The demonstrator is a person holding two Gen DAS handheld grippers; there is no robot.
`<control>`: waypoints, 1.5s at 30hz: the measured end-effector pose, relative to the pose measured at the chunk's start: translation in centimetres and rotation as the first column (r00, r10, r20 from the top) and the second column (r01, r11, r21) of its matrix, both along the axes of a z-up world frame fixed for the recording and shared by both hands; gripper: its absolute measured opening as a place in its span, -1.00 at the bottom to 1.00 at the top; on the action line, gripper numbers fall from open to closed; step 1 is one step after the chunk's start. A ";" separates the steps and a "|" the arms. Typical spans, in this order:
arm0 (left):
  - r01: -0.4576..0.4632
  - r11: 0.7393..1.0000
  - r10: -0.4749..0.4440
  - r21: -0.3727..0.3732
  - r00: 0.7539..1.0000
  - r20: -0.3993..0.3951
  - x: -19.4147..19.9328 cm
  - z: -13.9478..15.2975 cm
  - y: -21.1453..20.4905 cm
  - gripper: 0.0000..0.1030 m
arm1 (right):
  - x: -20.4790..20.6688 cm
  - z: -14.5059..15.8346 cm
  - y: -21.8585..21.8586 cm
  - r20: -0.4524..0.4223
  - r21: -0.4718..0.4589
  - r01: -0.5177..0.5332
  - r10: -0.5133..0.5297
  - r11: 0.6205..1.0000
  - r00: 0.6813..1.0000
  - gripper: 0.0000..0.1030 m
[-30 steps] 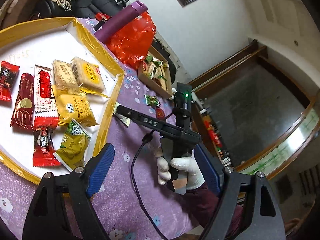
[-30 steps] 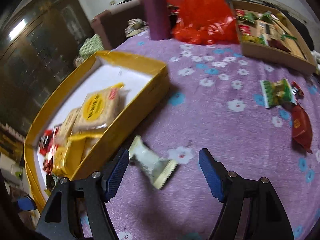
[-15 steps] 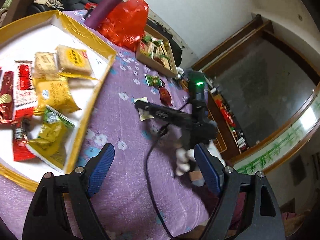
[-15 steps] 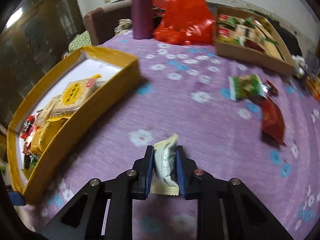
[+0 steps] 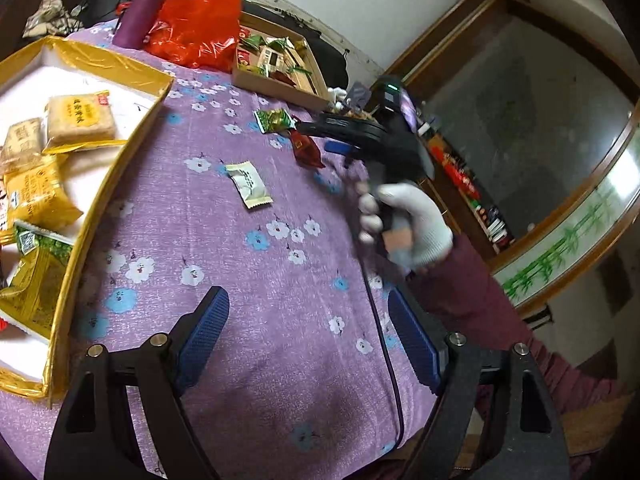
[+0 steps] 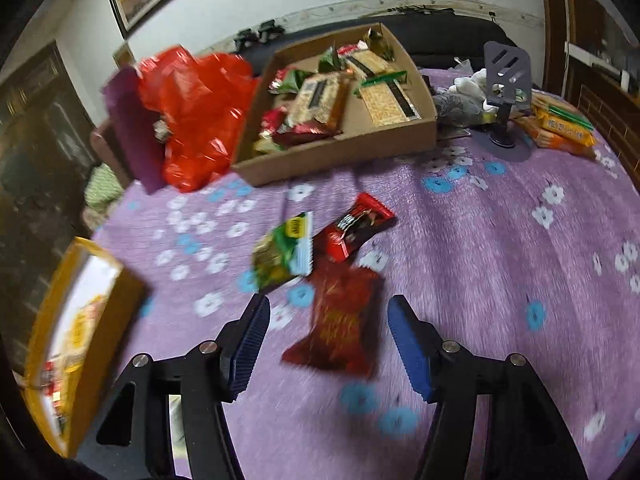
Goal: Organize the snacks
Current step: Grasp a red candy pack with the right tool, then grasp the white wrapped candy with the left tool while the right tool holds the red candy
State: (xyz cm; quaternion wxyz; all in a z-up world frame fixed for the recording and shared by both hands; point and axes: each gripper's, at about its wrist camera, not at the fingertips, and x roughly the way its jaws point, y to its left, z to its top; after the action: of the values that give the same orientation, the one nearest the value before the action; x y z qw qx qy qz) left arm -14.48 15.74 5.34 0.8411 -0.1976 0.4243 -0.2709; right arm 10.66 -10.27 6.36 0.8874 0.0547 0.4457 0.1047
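My left gripper point(image 5: 308, 336) is open and empty above the purple flowered cloth. A white snack packet point(image 5: 249, 185) lies loose on the cloth ahead of it, beside the yellow tray point(image 5: 120, 160) that holds several yellow and red snacks. My right gripper point(image 6: 328, 340) is open, its jaws either side of a dark red packet point(image 6: 340, 320) on the cloth. A green packet point(image 6: 284, 256) and a red bar point(image 6: 356, 226) lie just beyond. The right gripper also shows in the left wrist view point(image 5: 340, 136).
A brown cardboard box point(image 6: 340, 148) of snacks stands at the back, with a red plastic bag point(image 6: 196, 116) and a purple bottle point(image 6: 132, 128) to its left. A grey phone stand point(image 6: 506, 92) and orange packets point(image 6: 560, 128) sit at the far right.
My right gripper, shut on the white packet half a second ago, has opened, left it on the cloth and swung right over the dark red packet. The left gripper has shifted right.
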 end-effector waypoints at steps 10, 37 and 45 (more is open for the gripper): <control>-0.020 0.977 0.015 0.214 1.000 0.027 3.1 0.0 -3.9 0.59 | -1.8 -2.4 -0.8 -0.077 -0.014 -0.009 0.008 1.000 0.997 -0.36; -0.053 0.964 0.053 0.261 0.999 0.006 8.8 -4.4 -6.8 1.00 | -7.7 -2.6 -0.3 0.016 -0.044 -0.101 0.102 0.994 0.995 -0.21; -0.040 0.952 0.038 0.305 0.999 0.014 8.7 -4.5 -7.3 1.00 | -7.8 -2.7 -0.2 0.017 -0.055 -0.102 0.103 0.993 0.995 -0.15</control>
State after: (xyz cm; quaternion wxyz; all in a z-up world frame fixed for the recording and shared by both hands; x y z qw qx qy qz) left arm -5.78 8.42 0.86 0.8685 -0.0726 0.4535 -0.1865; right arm 2.87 -10.46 3.69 0.8863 0.0067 0.4419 0.1385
